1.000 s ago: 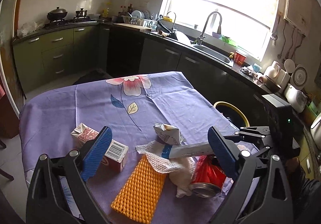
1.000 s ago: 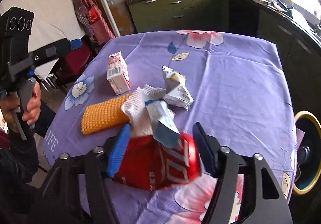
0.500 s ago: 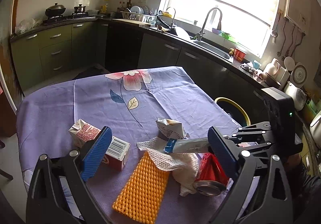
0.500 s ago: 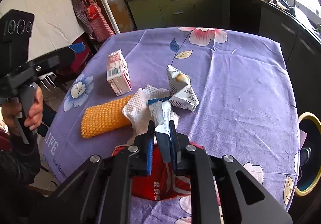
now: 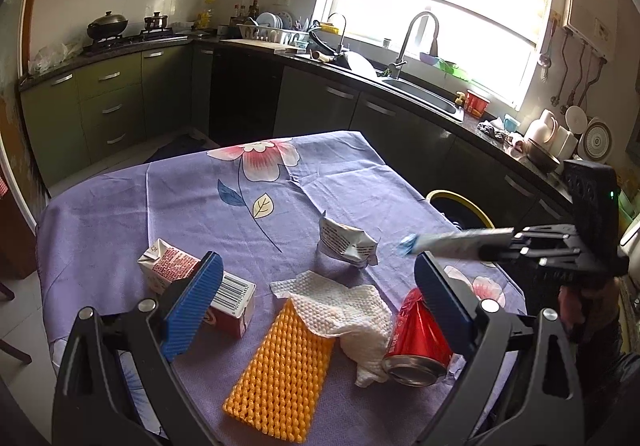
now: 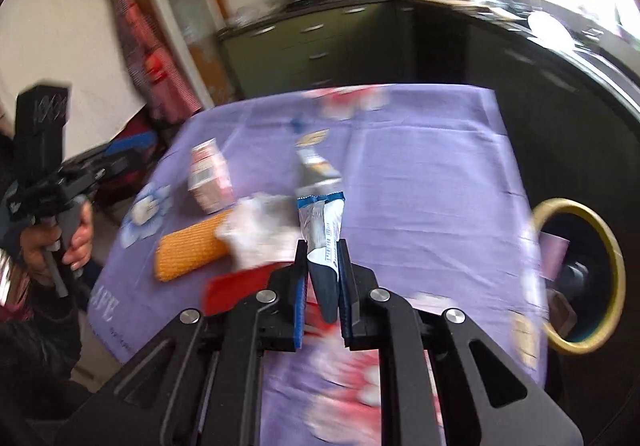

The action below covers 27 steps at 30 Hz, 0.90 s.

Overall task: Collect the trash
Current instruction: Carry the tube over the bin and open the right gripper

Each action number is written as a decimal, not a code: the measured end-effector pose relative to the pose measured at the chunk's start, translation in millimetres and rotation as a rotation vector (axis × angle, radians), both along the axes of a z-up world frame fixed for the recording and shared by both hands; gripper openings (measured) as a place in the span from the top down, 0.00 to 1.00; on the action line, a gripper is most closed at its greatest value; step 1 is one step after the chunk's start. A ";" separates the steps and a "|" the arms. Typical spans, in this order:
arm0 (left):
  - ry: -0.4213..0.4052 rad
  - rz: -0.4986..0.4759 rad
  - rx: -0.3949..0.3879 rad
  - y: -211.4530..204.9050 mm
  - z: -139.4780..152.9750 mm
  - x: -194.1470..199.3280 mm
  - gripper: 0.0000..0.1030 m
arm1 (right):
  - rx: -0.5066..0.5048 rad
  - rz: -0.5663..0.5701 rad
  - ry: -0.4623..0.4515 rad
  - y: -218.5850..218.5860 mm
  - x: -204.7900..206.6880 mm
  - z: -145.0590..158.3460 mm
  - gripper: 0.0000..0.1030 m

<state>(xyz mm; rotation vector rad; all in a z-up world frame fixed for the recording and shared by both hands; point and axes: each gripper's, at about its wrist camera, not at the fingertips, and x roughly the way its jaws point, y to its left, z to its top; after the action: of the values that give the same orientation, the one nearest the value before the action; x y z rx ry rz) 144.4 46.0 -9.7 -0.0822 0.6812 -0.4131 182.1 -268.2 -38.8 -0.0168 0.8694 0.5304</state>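
1. Tabletop [image 5: 120,214]: covered by a purple cloth printed with flowers and carrying most of the trash; kitchen counters, a sink and a window lie beyond it.
2. Bin [image 5: 476,204]: dark, with a yellow rim, standing just off the tabletop's far right edge. In the right wrist view [image 6: 616,278] it shows at the right.
3. Left gripper [image 5: 316,300]: jaws spread wide with nothing between the blue pads, hovering above the near end of the tabletop.
4. Right gripper [image 6: 322,278]: jaws have just been closing and are clamped on the dark end of a tube, with the pads pressing both of its sides.
5. Orange mesh sleeve [image 5: 280,370]: lies flat on the cloth at the near edge.
6. White paper towel [image 5: 344,310]: crumpled, overlapping the far end of the orange mesh sleeve and touching the can.
7. Red can [image 5: 416,342]: crushed, on its side, open end toward the left wrist camera, partly behind the left gripper's right finger.
8. Pink carton [image 5: 236,294]: lies on its side with the barcode up, partly hidden by the left finger.
9. Crumpled white packet [image 5: 346,244]: rests on the cloth beyond the towel.
10. Tube [image 5: 452,242]: silver and blue, held off the tabletop, level, between the packet and the bin. In the right wrist view [image 6: 320,230] it projects forward from the jaws.
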 end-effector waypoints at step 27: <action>0.038 -0.042 0.096 -48.8 -0.3 19.1 0.11 | -0.132 -0.678 0.030 -230.7 103.3 -62.5 0.61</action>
<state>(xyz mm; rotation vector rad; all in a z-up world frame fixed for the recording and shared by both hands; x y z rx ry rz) 163.5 -2.8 -9.9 0.0154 0.7403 -0.4192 285.4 -498.8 -101.3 0.1616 0.8763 -0.1616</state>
